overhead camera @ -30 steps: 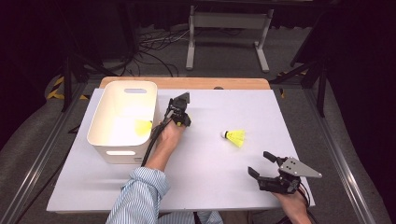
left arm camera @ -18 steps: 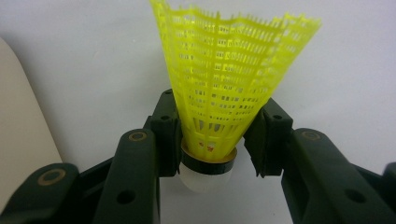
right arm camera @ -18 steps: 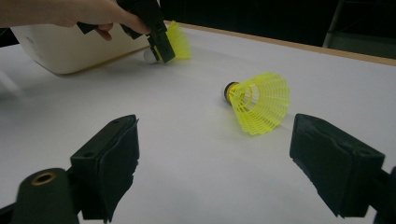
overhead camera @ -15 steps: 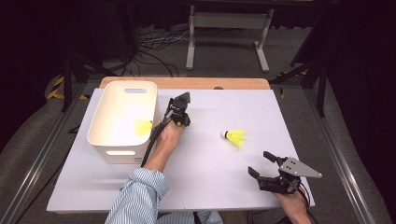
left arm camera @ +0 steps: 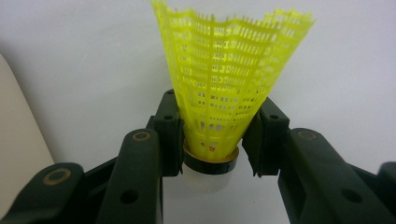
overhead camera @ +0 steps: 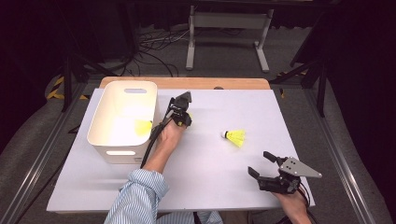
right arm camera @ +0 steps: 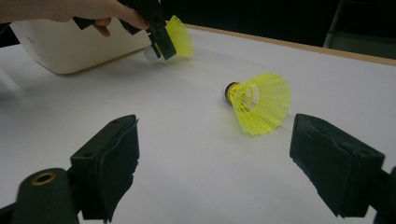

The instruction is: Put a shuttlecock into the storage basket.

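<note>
A wide white bench (overhead camera: 196, 154) with a wooden strip along its far edge carries everything here. Toward its left stands a cream plastic rectangular bin (overhead camera: 122, 122) with rounded corners and cut-out handles. One yellow plastic shuttlecock (overhead camera: 143, 127) lies inside it against the right wall.

A person's left forearm in a blue striped sleeve (overhead camera: 138, 196) reaches forward from the near edge, just right of the bin. That hand holds the left black two-jaw claw (overhead camera: 183, 108), low over the bench beside the bin. In the left gripper view its jaws have just been closing and now sit snug on either side of the narrow base of a second yellow mesh-skirted shuttlecock (left arm camera: 224, 88). They sit just above its dark band and white cork tip, with the skirt flaring away from the camera. The right gripper view shows this shuttlecock (right arm camera: 175, 38) pinched in that claw next to the bin.

The right black claw (overhead camera: 261, 164), topped by a grey three-cornered plate, rests near the bench's front right corner. Its jaws are spread wide and hold nothing.

A third yellow shuttlecock (overhead camera: 235, 137) lies on its side on the bare bench, well ahead of the right claw, cork tip pointing left.
</note>
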Tool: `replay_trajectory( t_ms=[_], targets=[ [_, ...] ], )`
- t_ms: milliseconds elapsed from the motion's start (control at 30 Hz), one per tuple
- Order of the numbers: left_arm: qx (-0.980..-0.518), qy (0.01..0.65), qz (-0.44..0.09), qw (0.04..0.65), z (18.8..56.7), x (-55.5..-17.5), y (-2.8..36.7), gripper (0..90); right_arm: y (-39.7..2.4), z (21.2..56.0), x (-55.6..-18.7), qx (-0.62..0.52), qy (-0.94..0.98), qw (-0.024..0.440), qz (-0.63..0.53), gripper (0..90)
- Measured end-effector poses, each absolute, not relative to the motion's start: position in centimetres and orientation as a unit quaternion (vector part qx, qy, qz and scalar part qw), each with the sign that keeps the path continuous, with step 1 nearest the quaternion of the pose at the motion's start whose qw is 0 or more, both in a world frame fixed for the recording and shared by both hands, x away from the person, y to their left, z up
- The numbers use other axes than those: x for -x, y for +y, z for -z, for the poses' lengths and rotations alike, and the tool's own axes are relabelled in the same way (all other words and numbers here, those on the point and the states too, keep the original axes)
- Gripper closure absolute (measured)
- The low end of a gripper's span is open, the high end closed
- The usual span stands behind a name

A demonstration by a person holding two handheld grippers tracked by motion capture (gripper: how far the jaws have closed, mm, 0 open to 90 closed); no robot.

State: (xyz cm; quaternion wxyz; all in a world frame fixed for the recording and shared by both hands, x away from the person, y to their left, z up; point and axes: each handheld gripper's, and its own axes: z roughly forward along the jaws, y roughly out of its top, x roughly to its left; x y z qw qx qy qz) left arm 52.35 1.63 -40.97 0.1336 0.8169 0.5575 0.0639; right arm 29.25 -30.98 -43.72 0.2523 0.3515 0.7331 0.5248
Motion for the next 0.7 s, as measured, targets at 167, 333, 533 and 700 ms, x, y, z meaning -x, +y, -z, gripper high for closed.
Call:
replay_trajectory(
  t_ms=[167,333,533,700],
  targets=[
    [-0.819,0.554,-0.058,0.140,40.7,-52.1,1.5,62.8,-31.0,43.7,-29.2,-0.352,0.733,0.252,-0.525,16.4],
    [-0.820,0.550,-0.059,0.146,40.2,-51.7,1.4,63.0,-31.0,43.7,-29.2,-0.351,0.733,0.252,-0.525,16.4],
    [-0.823,0.544,-0.057,0.155,39.6,-51.3,1.3,63.1,-31.0,43.7,-29.3,-0.353,0.733,0.252,-0.524,16.4],
    [-0.824,0.541,-0.057,0.158,39.3,-51.0,1.3,63.2,-31.0,43.7,-29.3,-0.353,0.733,0.252,-0.524,16.4]
  ],
)
